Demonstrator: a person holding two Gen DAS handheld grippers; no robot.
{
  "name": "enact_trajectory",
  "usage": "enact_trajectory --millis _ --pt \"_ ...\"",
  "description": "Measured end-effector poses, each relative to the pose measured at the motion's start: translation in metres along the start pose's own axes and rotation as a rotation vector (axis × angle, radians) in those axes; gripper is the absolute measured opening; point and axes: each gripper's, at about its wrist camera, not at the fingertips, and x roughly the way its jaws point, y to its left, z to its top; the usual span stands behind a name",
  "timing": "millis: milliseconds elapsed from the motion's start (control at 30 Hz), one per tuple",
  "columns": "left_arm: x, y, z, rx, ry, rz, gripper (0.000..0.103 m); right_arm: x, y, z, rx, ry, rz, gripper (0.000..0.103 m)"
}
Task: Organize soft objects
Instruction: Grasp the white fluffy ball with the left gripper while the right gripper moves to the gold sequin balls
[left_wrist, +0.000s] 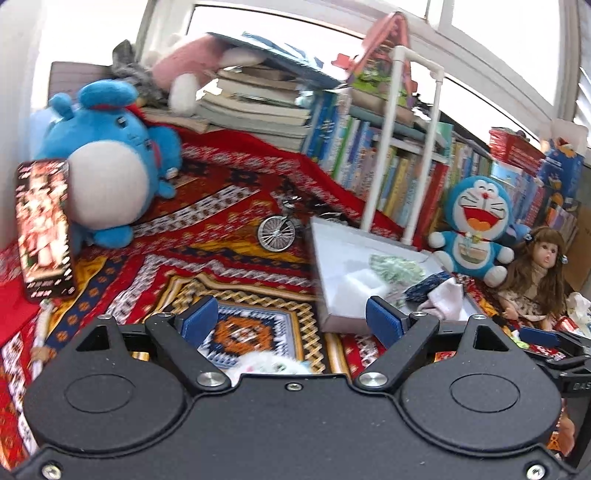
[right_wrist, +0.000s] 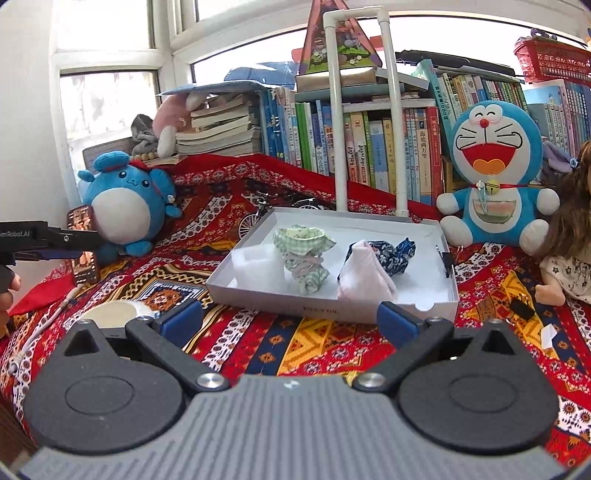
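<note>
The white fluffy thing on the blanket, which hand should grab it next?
Probably left. The white fluffy item lies just under the open left gripper. The open right gripper faces the white box instead.

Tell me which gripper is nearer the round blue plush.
Left. The left gripper hovers right beside the round blue plush, near its lower side. The right gripper sits farther off, facing the white box.

Daylight floods in from the windows (right_wrist: 107, 107) along the top of my frames, blown out white. My left view is motion-smeared across the patterned cloth (left_wrist: 236, 236); my right is sharp. Fisheye bends both edges.
</note>
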Motion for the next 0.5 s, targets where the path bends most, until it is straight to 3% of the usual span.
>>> enact_trajectory --millis 167,500 --pt "0.001 0.013 -0.019 0.003 0.027 0.041 0.086 -0.007 0.006 -0.009 -0.045 -0.002 0.007 0.103" --pt "0.013 0.026 -0.052 0.017 0.090 0.098 0.086 -0.008 0.012 -0.029 -0.128 0.022 -0.062 0.103"
